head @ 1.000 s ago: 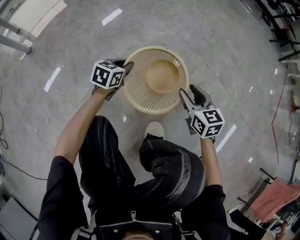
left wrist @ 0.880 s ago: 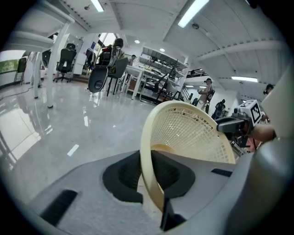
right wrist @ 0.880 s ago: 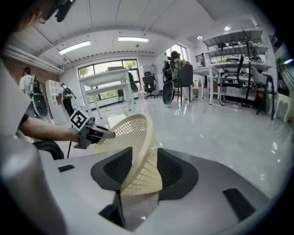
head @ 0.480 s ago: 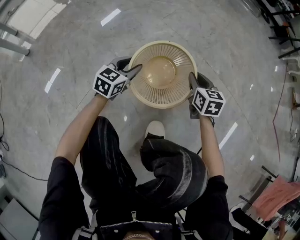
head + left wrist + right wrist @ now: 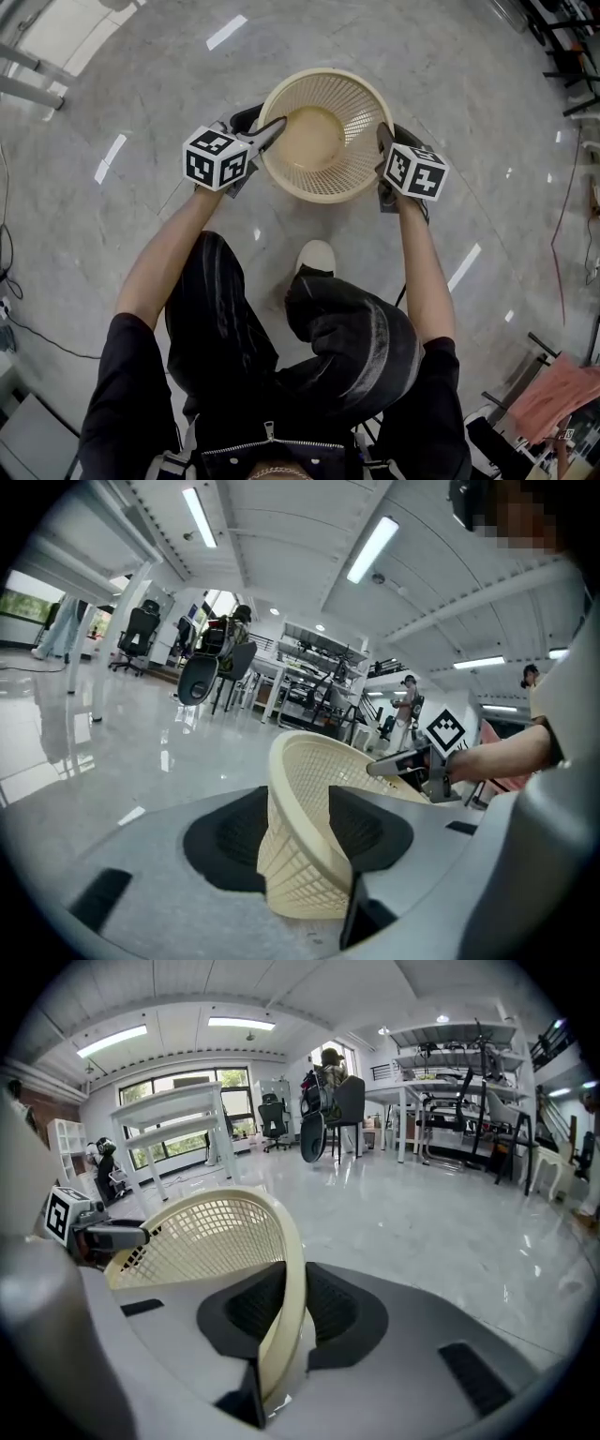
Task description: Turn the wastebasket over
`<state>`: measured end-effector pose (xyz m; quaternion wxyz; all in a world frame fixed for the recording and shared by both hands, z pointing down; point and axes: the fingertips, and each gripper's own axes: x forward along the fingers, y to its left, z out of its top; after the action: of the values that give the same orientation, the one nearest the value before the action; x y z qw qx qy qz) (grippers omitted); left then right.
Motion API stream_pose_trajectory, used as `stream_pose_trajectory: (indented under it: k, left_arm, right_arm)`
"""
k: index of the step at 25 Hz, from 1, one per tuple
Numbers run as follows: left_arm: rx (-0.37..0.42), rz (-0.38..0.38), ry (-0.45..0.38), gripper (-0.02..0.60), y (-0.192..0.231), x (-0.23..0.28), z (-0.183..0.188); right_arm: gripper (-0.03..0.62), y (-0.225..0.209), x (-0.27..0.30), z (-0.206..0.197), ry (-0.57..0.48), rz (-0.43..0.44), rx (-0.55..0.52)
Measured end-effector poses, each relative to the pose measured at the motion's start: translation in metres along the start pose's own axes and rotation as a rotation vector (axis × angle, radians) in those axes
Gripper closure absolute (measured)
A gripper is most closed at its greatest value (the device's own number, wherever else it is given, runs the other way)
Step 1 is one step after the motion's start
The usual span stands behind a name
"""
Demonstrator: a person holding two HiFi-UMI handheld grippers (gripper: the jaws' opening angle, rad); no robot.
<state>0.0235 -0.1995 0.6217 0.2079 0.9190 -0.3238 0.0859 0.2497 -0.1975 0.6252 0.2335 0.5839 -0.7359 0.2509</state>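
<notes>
The cream mesh wastebasket (image 5: 323,141) sits between my two grippers with its mouth facing up; its solid bottom shows inside. My left gripper (image 5: 262,127) straddles its left rim. In the left gripper view the wastebasket (image 5: 300,855) wall stands between the jaws of the left gripper (image 5: 300,799), which have just been opening and stand apart from it. My right gripper (image 5: 389,141) has just been closing on the right rim. In the right gripper view its pads pinch the thin rim of the wastebasket (image 5: 206,1232) inside the right gripper (image 5: 286,1288).
The person's shoe (image 5: 314,255) and bent knees are just below the basket on the glossy grey floor (image 5: 450,84). A pink cloth (image 5: 553,394) lies bottom right. Desks and office chairs (image 5: 202,677) stand far back; a white table (image 5: 173,1110) too.
The basket went from tilted to mouth-up and shifted up the picture. My right gripper swung in from beside it and closed on the right rim. My left gripper's jaws spread apart.
</notes>
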Motion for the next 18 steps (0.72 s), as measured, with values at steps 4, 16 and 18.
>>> stream_pose_trajectory:
  k: [4, 16, 18]
  left_arm:
    - [-0.013, 0.069, -0.004, 0.373, 0.021, -0.009, -0.003]
    - [0.401, 0.144, 0.031, 0.354, 0.004, -0.018, -0.001]
    - [0.422, 0.148, 0.031, 0.354, 0.002, -0.019, 0.0]
  right_arm:
    - [0.526, 0.005, 0.018, -0.003, 0.035, 0.022, 0.022]
    - [0.491, 0.015, -0.002, 0.021, -0.131, -0.043, -0.159]
    - [0.499, 0.023, -0.015, 0.029, -0.161, -0.036, -0.202]
